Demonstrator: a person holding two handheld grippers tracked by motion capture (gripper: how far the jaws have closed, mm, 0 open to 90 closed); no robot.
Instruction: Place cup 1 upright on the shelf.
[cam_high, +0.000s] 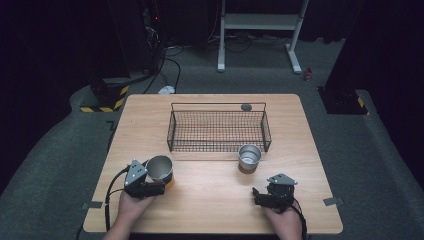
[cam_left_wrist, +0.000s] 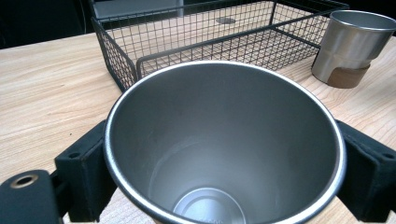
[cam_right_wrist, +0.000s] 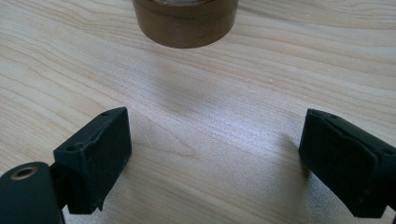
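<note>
A steel cup (cam_high: 160, 168) with an orange base sits between the jaws of my left gripper (cam_high: 159, 184) at the table's front left. In the left gripper view its open mouth (cam_left_wrist: 224, 140) spans the gap, both black pads (cam_left_wrist: 86, 175) press its sides, and my left gripper (cam_left_wrist: 224, 177) is shut on it. A second steel cup (cam_high: 249, 158) with a brown base stands upright just in front of the wire basket (cam_high: 218, 131). My right gripper (cam_high: 265, 191) rests behind that cup, open and holding nothing (cam_right_wrist: 215, 158), with the cup's brown base (cam_right_wrist: 185, 21) a short way ahead.
The black wire basket (cam_left_wrist: 116, 56) stands mid-table, with nothing in it. A small dark round disc (cam_high: 246, 106) lies on the wood behind the basket. Bare wooden table (cam_high: 215, 200) lies between the two grippers. Dark floor, cables and a white stand are beyond the far edge.
</note>
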